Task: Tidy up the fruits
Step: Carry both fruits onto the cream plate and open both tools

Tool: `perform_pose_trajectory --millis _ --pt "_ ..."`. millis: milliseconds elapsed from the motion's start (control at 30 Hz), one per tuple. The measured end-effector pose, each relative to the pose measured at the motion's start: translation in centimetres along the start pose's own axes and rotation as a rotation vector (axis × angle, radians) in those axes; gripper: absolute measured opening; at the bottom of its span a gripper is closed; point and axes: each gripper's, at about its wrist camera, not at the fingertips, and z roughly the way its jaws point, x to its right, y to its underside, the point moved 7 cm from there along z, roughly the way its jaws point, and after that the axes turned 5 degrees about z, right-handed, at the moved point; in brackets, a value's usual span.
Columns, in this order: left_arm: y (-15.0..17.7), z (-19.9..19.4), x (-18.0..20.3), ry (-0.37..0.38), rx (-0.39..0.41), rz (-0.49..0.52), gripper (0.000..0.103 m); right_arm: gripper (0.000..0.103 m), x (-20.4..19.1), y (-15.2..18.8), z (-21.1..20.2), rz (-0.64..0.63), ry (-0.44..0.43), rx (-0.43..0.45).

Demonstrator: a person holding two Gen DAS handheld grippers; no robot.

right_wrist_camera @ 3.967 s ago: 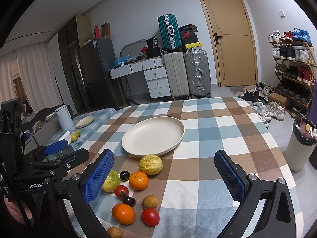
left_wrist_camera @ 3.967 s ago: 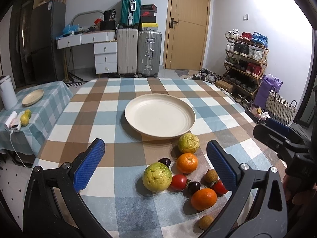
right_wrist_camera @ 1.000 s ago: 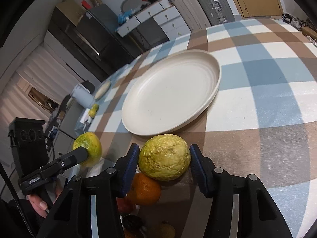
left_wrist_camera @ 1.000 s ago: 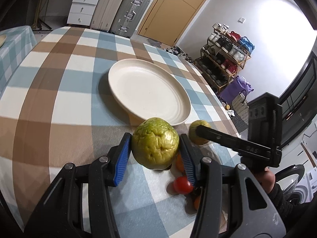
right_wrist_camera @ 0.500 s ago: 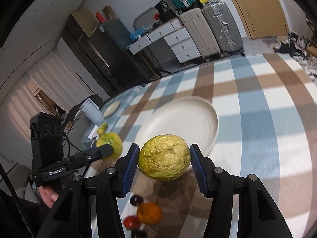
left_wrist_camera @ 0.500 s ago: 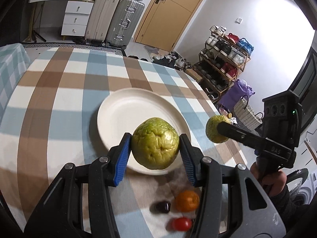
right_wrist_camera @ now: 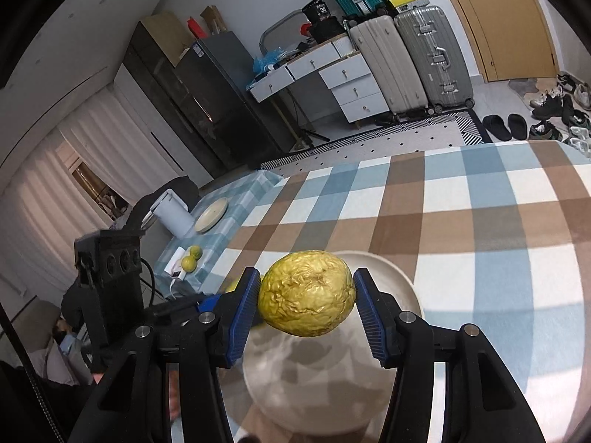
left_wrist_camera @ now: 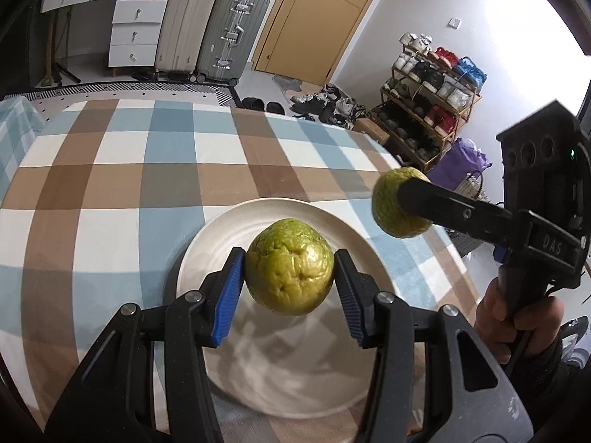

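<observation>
1. Since half a second ago we have carried both fruits forward, and they now hang over the cream plate (left_wrist_camera: 207, 243) instead of short of it
2. Our left gripper (left_wrist_camera: 289, 277) is closed on the green guava (left_wrist_camera: 289, 266); its blue pads press both sides
3. Our right gripper (right_wrist_camera: 306, 304) is closed on the wrinkled yellow guava (right_wrist_camera: 306, 293) in the same way
4. The plate lies directly under both grippers on the checked tablecloth (left_wrist_camera: 110, 184), so we think the coming move is only downward
5. The left fruit looks more central over the plate; the right one is nearer its rim
</observation>
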Motion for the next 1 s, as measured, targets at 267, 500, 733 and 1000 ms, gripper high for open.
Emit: perform_pose_trajectory --millis 267,500,733,1000 --pt "0.1 4.1 -1.6 -0.031 -0.054 0.026 0.046 0.053 2.6 -0.3 5.5 0.085 0.009 -0.094" --pt "-0.1 5.4 -2.3 -0.046 -0.063 0.044 0.046 0.054 4.2 0.1 7.9 0.128 0.039 -0.142" --pt "0.3 6.5 -2.8 -0.053 -0.078 0.038 0.046 0.054 4.4 0.5 8.7 0.111 0.092 -0.157" --pt "-0.1 5.7 -2.9 -0.076 -0.058 0.036 0.052 0.063 4.0 0.3 8.5 0.104 0.096 -0.136"
